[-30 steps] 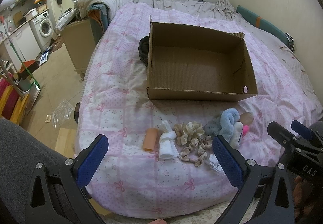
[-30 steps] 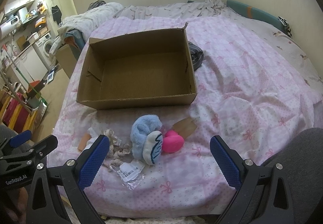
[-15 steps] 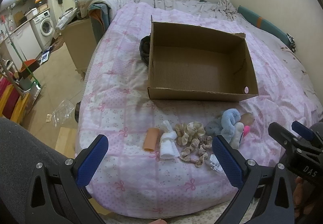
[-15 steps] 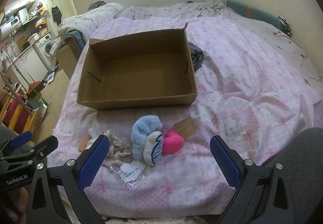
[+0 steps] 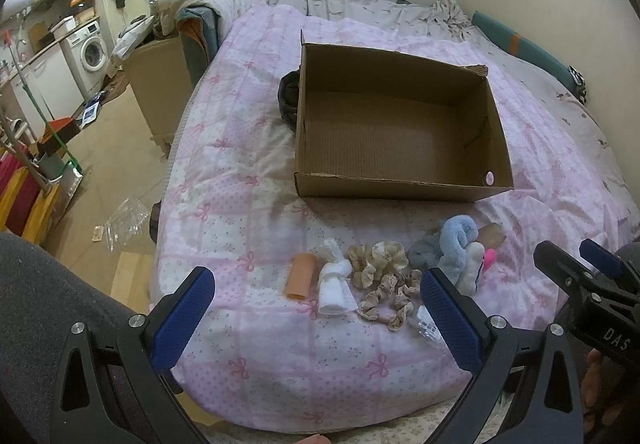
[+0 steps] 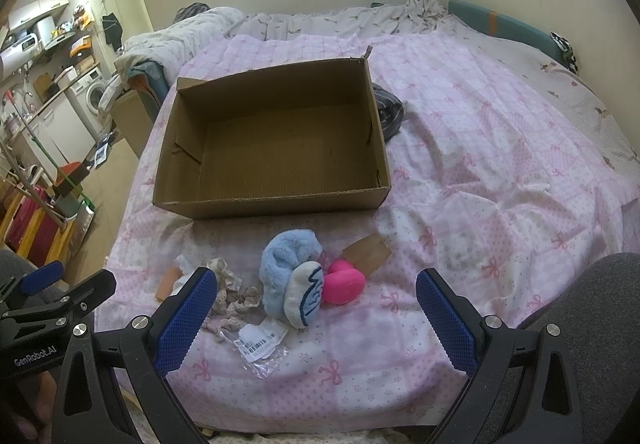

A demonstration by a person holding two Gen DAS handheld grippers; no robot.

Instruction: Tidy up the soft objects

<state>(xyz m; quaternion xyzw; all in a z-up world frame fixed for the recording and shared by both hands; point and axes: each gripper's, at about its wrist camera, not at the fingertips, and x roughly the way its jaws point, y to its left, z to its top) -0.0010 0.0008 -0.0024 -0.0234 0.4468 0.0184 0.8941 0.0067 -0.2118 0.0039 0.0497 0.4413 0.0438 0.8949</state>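
- My left claw [image 5: 316, 312]: released, jaws wide, empty, poised above the bed's near edge.
- My right claw [image 6: 316, 314]: released, empty, alongside.
- Soft objects: a row on the pink quilt [image 5: 240, 204], just ahead of both claws; orange roll [image 5: 301, 276], white cloth [image 5: 334, 288], beige scrunchies [image 5: 380, 276] lie before the left; blue plush [image 6: 286, 268] and pink toy [image 6: 346, 286] before the right.
- Cardboard box [image 5: 400, 188]: empty, beyond the row.

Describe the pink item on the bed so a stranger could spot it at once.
Find the open cardboard box on the pink quilt; a row of small soft items lies in front of it. At the row's right end, against the fluffy blue plush, sits the pink item, the only smooth, bright magenta piece.
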